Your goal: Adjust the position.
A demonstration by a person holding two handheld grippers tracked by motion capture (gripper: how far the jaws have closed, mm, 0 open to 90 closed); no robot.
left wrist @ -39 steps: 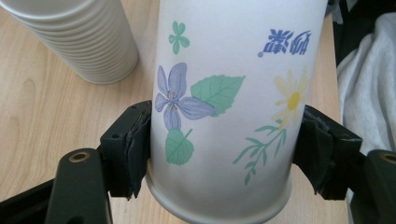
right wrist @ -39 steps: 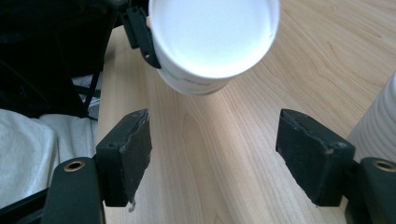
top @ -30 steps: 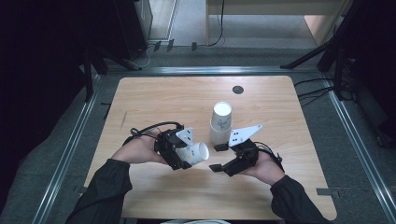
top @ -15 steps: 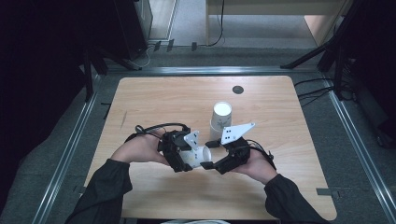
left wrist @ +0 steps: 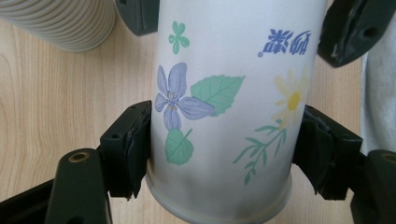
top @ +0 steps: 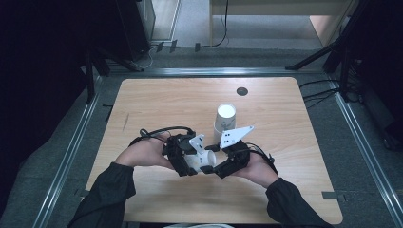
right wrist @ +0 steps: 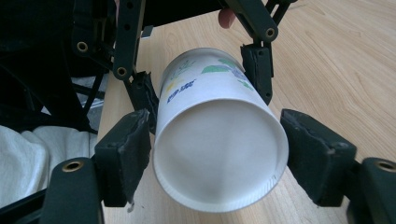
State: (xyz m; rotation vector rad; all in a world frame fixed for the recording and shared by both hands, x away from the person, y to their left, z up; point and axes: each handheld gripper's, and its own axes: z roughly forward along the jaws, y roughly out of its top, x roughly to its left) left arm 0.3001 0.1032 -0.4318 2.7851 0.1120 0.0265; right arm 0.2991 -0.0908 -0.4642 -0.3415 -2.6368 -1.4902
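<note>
The left gripper (top: 192,159) is clamped on a paper cup (top: 202,160) printed with flowers, its two black jaws pressing on the cup's sides close to the rim, as the left gripper view shows (left wrist: 224,116). The cup lies on its side above the near middle of the wooden table (top: 157,102), its closed bottom turned toward the right hand.

The right gripper (top: 219,164) meets that cup from the right. Its jaws have just been closing, and they stand on either side of the cup's bottom end (right wrist: 219,154); the one at the left of the right gripper view is touching or nearly touching the wall, while the other stands just clear of it, so this grip is not yet tight. A grey three-cornered plate (top: 236,136) sits on top of this gripper.

Just beyond the grippers, a stack of paper cups (top: 224,118) stands upside down on the table. Farther off, a small dark round disc (top: 242,90) is set in the tabletop near its far edge.
</note>
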